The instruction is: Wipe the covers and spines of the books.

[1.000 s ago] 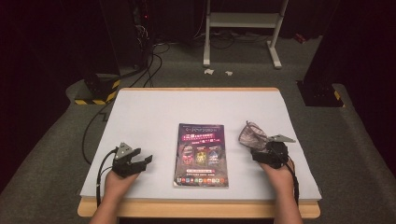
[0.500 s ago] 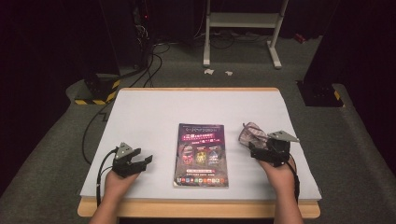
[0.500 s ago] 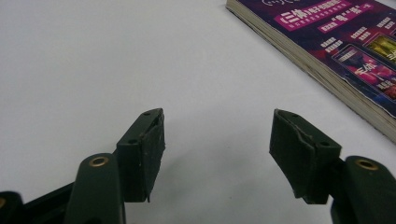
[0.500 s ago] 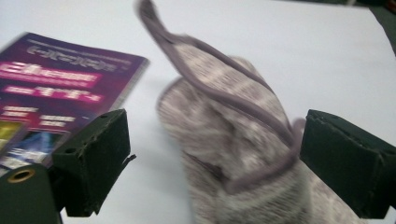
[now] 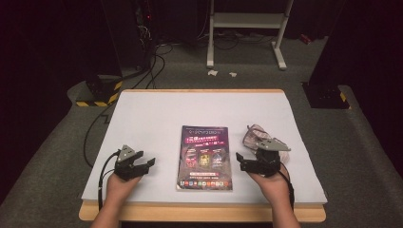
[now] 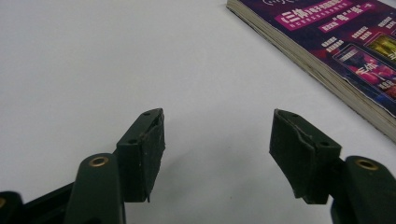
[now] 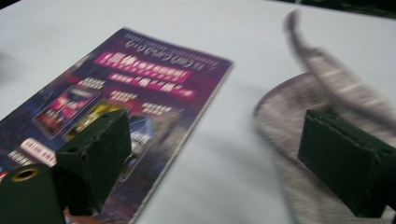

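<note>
A purple-covered book (image 5: 204,156) lies flat on the white table (image 5: 199,109), between my two grippers. A crumpled grey patterned cloth (image 5: 253,135) lies just right of the book. My right gripper (image 5: 242,161) hovers at the book's right edge and points left, its jaws open with nothing between them. In the right gripper view the book (image 7: 126,84) lies under the left jaw and the blurred cloth (image 7: 317,93) lies behind the right jaw of the gripper (image 7: 219,140). My left gripper (image 5: 148,162) rests left of the book, open and empty (image 6: 219,123), with the book's corner (image 6: 336,46) ahead to its right.
The table's wooden front edge (image 5: 199,211) runs just under both hands. A black cable (image 5: 100,175) trails from the left gripper over the table's left side. Beyond the table are a dark floor, more cables and a white metal stand (image 5: 247,28).
My right gripper has lifted off the table, swung left from the cloth toward the book, and now points at the book's right edge. The cloth stays on the table. The left gripper has not moved.
</note>
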A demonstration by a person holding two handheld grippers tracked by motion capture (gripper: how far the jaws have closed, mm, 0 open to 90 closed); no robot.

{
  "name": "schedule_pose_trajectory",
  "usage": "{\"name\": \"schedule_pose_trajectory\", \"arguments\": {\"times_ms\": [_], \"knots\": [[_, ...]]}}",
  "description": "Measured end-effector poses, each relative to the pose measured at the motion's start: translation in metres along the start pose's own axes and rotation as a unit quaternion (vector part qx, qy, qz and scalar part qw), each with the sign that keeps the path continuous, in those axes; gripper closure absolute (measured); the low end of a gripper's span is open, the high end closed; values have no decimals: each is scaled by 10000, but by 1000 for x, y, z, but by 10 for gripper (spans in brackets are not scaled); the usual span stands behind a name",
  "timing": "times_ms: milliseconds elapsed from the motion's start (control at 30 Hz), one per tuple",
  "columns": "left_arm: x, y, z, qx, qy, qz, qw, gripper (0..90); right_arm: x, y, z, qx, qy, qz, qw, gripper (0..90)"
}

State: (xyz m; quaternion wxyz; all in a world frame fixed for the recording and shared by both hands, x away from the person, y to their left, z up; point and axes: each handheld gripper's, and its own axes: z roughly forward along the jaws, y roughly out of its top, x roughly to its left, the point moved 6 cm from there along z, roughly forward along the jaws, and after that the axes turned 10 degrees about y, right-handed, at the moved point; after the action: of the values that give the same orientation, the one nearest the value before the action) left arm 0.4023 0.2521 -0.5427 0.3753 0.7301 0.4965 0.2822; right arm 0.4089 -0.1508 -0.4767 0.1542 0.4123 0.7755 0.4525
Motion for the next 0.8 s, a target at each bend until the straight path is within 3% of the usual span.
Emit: {"name": "schedule_pose_trajectory", "arguments": {"times_ms": [200,267,333,367,433,500,600,700,800], "knots": [[-1,0,0,-19,17,33,10000,360,22,-13,23,164,293,67,9994,143],[-1,1,-1,-21,38,90,9999,361,27,-17,28,197,320,-25,9993,152],[-3,1,-1,-3,183,165,9997,360,31,-22,33,263,385,-5,9989,161],[-3,1,-2,53,237,122,9996,360,32,-25,36,305,414,-19,9987,164],[-8,4,-4,28,143,41,9999,361,33,-31,42,428,427,-17,9982,171],[-17,8,-6,12,112,122,9999,360,34,-36,48,505,452,6,9977,183],[-38,13,-9,-3,-191,151,9997,358,36,-42,55,643,494,9,9967,193],[-66,15,-8,125,-538,200,9983,353,40,-44,58,663,538,-36,9963,229],[-95,13,-3,302,-655,415,9965,349,43,-47,60,719,609,-49,9955,246]]}}
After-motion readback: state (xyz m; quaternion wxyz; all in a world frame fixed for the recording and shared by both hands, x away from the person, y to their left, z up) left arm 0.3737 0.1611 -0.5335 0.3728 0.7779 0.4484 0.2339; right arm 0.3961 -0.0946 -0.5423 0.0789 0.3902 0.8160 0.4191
